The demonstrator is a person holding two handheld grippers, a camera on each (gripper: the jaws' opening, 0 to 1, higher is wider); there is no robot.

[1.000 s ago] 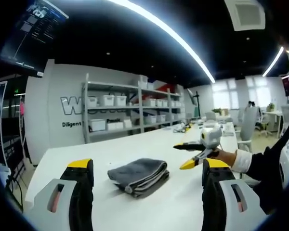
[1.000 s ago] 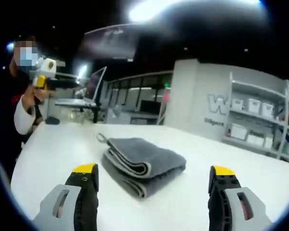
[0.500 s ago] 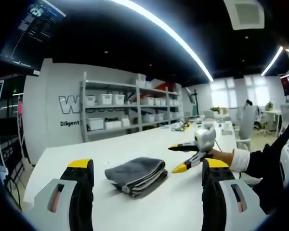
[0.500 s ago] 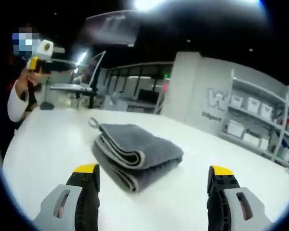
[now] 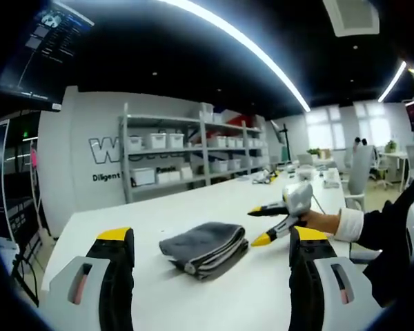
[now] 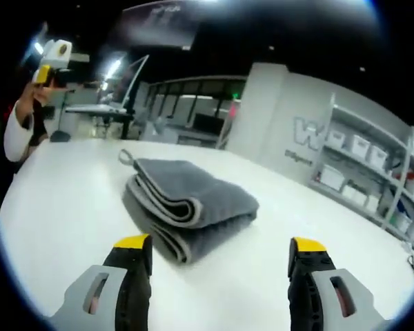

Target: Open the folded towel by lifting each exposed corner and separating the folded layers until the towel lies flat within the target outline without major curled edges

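Note:
A grey towel (image 5: 204,246), folded into a thick stack with pale edging, lies on the white table (image 5: 262,296). In the right gripper view the towel (image 6: 186,201) shows its rolled fold facing me and a small hanging loop (image 6: 126,156) at its far left corner. My left gripper (image 5: 211,236) stands open, a short way before the towel, with nothing in it. My right gripper (image 6: 219,243) is open too, low and close to the towel's near fold. From the left gripper view the right gripper (image 5: 260,225) hovers just right of the towel, jaws apart, held by a hand. The left gripper (image 6: 48,63) shows far off at upper left.
Grey shelves with white bins (image 5: 172,148) line the wall behind the table. A desk with a monitor (image 6: 127,86) stands beyond the table's far edge. Chairs and other desks (image 5: 355,176) sit to the right. The person's dark sleeve (image 5: 393,234) is at the right.
The right gripper has come closer to the towel and lower over the table. The towel itself has not moved. Both grippers stay open.

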